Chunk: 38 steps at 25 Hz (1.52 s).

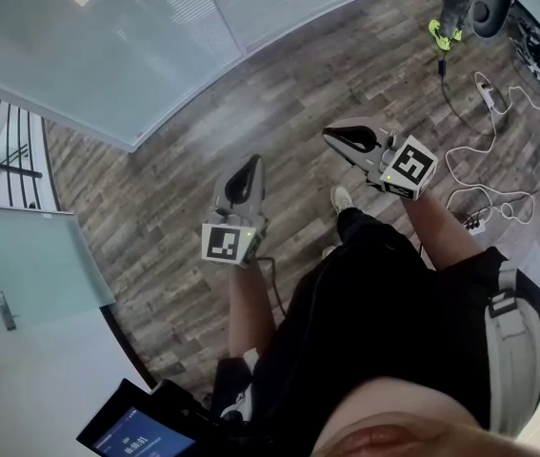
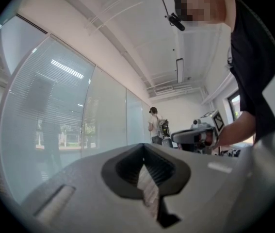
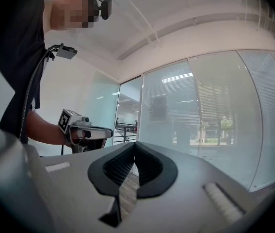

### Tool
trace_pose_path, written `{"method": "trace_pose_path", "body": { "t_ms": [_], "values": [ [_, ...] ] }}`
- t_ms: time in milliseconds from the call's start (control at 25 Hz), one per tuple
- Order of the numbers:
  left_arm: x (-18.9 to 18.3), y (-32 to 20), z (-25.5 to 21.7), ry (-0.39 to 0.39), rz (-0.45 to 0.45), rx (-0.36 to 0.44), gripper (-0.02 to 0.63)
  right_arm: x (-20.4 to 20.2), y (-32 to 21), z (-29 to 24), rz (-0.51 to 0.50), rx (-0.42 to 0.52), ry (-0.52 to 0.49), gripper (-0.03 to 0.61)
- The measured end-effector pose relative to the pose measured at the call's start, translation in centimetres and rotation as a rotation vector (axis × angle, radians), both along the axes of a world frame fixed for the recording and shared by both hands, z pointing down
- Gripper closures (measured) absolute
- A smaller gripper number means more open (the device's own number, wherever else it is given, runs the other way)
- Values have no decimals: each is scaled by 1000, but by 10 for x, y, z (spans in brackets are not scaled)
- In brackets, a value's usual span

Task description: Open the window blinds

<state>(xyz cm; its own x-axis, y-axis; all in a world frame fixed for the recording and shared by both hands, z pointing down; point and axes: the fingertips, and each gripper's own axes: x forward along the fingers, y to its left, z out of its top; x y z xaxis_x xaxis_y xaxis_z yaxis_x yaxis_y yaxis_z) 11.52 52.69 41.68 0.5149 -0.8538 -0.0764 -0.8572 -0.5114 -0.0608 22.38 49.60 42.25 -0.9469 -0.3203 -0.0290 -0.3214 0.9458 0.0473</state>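
A curved frosted-glass wall (image 1: 155,55) is sweeping across the upper left of the head view, meeting grey wood-plank flooring (image 1: 279,93). White cables (image 1: 498,122) are trailing over the floor at right, while a pale glass door (image 1: 31,265) is standing at lower left.

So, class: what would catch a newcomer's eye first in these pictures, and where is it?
The left tongs and right tongs, both shut and empty, jut out over the wood floor mid-frame in the head view. Ahead stands a glass wall with slatted blinds behind it. White cables sprawl on the floor at the right.
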Motion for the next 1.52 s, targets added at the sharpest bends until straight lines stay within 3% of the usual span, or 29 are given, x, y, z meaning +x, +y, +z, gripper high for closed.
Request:
{"method": "trace_pose_path", "body": {
  "t_ms": [480,880,1160,1520],
  "values": [
    [-8,-92,3,-7,-60,-24,611,-7,-101,-2,-59,-4,-13,572],
    [10,-157,-3,-23,-110,-20,611,4,-169,-3,-142,12,-47,572],
    [4,-179,-5,-52,-183,-17,611,-7,-187,0,-252,-2,-41,572],
    [5,-200,-3,-66,-199,-19,611,-14,-208,2,-295,2,-39,572]
  ]
}}
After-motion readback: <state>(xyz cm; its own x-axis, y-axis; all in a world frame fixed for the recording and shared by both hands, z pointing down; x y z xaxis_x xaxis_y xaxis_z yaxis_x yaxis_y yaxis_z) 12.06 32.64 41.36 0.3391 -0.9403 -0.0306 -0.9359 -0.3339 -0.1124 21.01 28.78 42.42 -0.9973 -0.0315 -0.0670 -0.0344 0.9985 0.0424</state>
